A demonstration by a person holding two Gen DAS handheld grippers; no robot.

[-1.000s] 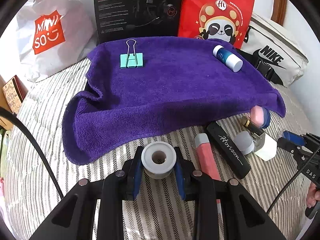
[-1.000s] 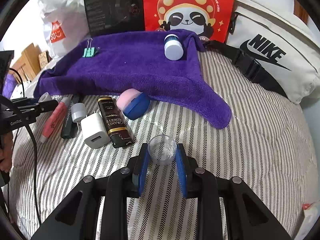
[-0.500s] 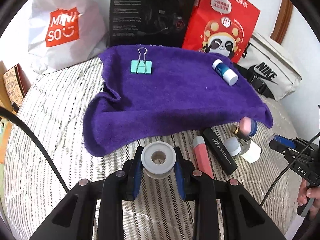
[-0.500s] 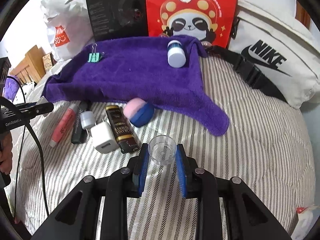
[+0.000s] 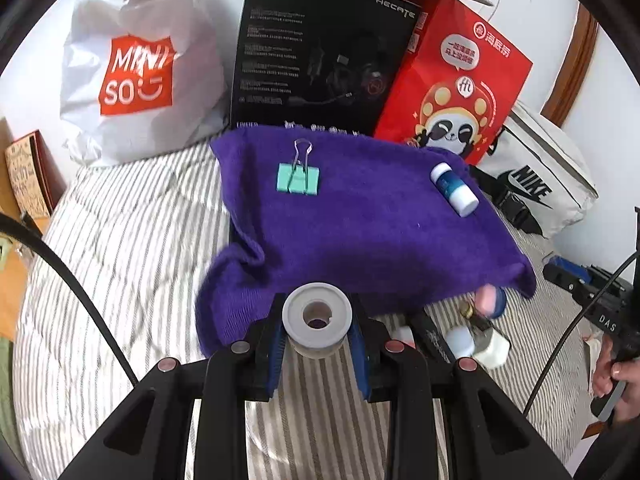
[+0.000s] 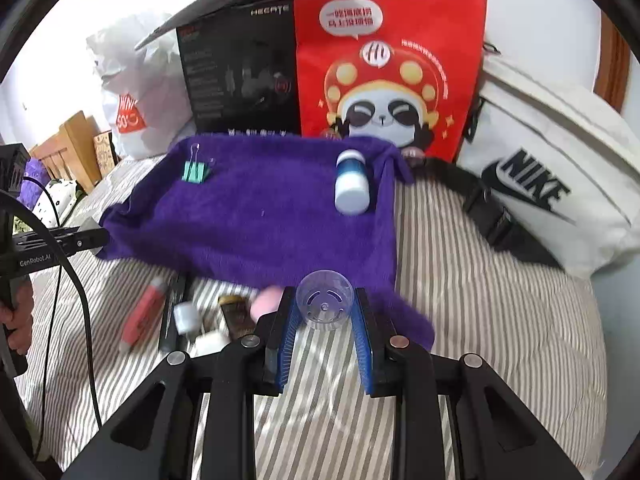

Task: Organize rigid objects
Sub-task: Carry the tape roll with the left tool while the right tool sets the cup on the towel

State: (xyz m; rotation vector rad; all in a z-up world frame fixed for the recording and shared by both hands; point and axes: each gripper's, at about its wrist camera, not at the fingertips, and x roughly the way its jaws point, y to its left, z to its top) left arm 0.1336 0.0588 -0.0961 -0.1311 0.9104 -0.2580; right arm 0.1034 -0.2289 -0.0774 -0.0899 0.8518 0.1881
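My left gripper [image 5: 318, 334] is shut on a grey tape roll [image 5: 317, 318], held above the striped bed near the front edge of a purple towel [image 5: 360, 232]. My right gripper [image 6: 325, 318] is shut on a clear plastic cap [image 6: 325, 305], over the towel's [image 6: 260, 216] front right corner. On the towel lie a teal binder clip [image 5: 298, 178] [image 6: 196, 170] and a blue-and-white bottle [image 5: 454, 189] [image 6: 351, 186]. On the bed in front of the towel lie a red tube [image 6: 144, 314], a pink-and-blue puff case [image 5: 491, 300], a white charger [image 5: 490, 346] and a dark lighter [image 6: 236, 314].
Behind the towel stand a white Miniso bag [image 5: 140, 68], a black headset box [image 5: 320, 52] and a red panda bag [image 6: 388, 64]. A white Nike bag [image 6: 552, 176] lies at the right. A person's hand [image 5: 618, 378] holds the other gripper's handle. A black cable [image 5: 80, 292] crosses the left.
Both grippers have risen with their objects still held, so the towel and the items on the bed look smaller and farther away. Nothing on the towel has moved.
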